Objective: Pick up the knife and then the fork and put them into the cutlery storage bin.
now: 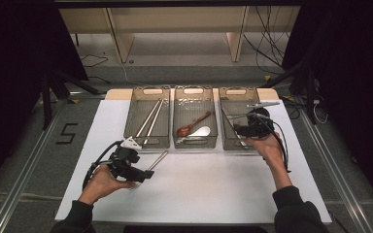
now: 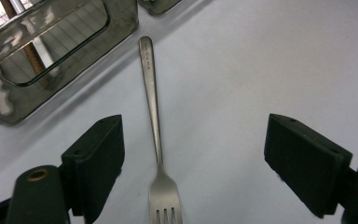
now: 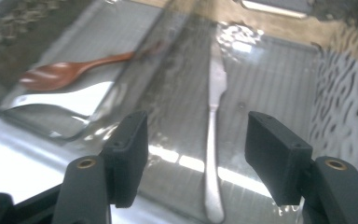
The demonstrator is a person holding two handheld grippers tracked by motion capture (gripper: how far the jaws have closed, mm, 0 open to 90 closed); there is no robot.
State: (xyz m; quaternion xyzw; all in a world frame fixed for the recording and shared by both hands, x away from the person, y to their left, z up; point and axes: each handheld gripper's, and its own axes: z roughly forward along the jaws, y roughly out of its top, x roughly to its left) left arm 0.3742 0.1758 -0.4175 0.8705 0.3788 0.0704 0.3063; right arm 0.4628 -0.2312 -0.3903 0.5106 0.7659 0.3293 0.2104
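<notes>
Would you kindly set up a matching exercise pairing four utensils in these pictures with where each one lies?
Things:
1. fork
2. chopsticks
3. wooden spoon
4. knife

Places:
A. middle bin
B. on the white table, between the open jaws of the left gripper
C. right bin, beyond the right gripper
D. left bin

Pairs: 1-B, 2-D, 3-A, 4-C

The white table [image 1: 199,194] is lit brightly from above, while the surroundings are left in darkness. Strong glare is thrown off the right bin [image 3: 270,60] in the right gripper view, where everything is softly blurred. The fork [image 2: 156,126] is rendered sharply, with faint shadows.
</notes>
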